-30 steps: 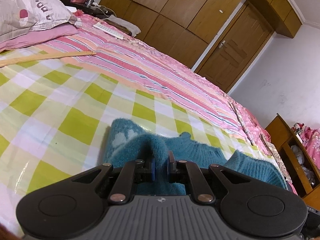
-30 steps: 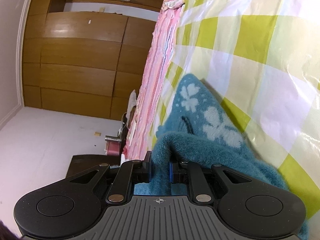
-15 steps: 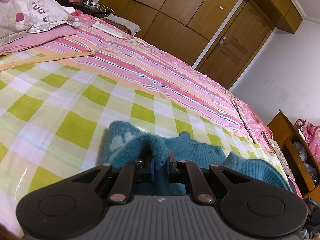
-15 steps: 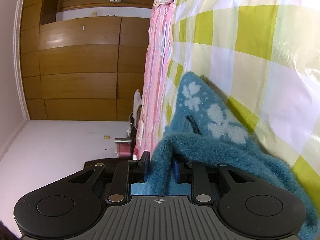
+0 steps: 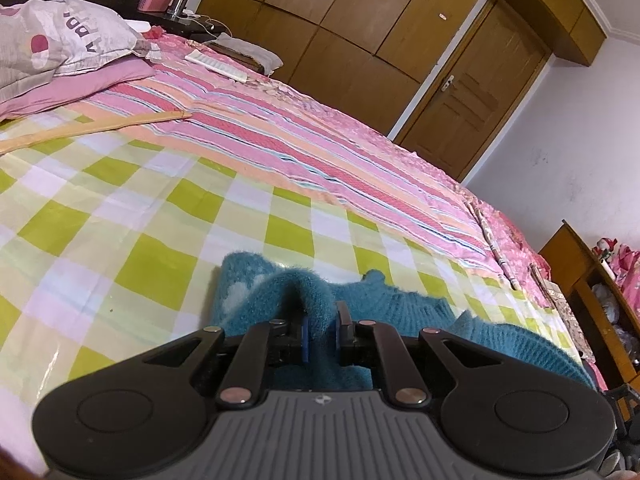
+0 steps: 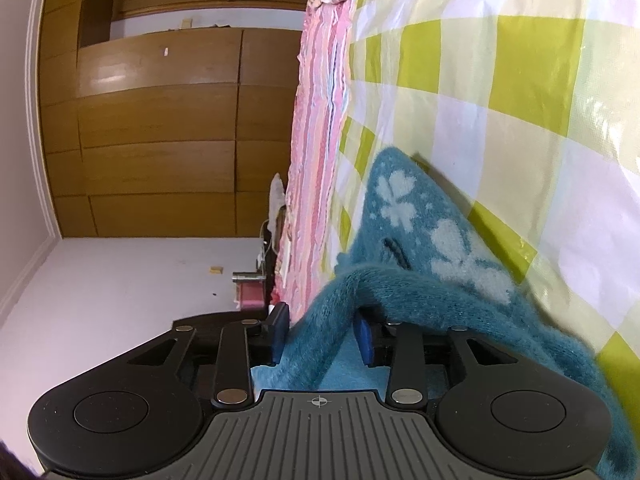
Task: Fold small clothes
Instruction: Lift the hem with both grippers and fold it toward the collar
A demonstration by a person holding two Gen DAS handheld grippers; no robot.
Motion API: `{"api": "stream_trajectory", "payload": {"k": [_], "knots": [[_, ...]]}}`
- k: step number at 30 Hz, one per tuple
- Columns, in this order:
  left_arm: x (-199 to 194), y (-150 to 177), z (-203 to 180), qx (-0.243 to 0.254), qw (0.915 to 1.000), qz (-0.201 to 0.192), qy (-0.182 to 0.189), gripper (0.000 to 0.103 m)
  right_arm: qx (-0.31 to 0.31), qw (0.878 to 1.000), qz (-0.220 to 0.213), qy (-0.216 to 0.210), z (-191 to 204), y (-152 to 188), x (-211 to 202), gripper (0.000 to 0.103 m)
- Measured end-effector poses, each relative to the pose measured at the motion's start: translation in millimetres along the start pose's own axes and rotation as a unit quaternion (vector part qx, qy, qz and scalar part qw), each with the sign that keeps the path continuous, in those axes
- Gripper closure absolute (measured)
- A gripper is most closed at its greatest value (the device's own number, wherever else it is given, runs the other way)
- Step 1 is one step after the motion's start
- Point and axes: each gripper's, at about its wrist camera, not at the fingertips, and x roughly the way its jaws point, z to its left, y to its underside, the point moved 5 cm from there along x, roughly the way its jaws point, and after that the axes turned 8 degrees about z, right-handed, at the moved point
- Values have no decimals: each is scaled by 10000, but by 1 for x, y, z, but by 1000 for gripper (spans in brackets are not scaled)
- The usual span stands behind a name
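At lower centre of both views we see the left tool [image 5: 323, 330] clenched on the teal sweater [image 6: 432, 240] lying on the checked bed cover [image 5: 120, 216], while the right tool [image 6: 320, 334], jaws just opening around a ridge of it, may snag the fuzzy knit and undo the fold.

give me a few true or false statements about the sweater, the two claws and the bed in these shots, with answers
1. The left claw is pinched on a raised fold of the fuzzy teal knit sweater. True.
2. The right claw is clamped tight on the sweater. False: its jaws have just been opening, and the fabric now lies loosely between them.
3. The sweater lies on the glossy green-and-white checked sheet. True.
4. The sweater is plain, with no pattern. False: pale clover-like shapes show on it.
5. The long thin wooden stick lies across the sweater. False: it lies apart, near the grey printed pillow.
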Motion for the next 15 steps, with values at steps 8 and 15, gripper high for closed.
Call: {"api": "stream_trajectory", "payload": {"k": [8, 15], "knots": [[-2, -6, 5, -306, 9994, 34, 187, 86, 10, 10000, 19, -38, -2, -4, 1, 63], [-4, -9, 8, -525, 9979, 51, 372, 83, -42, 9999, 45, -143, 2, -3, 1, 52]]}}
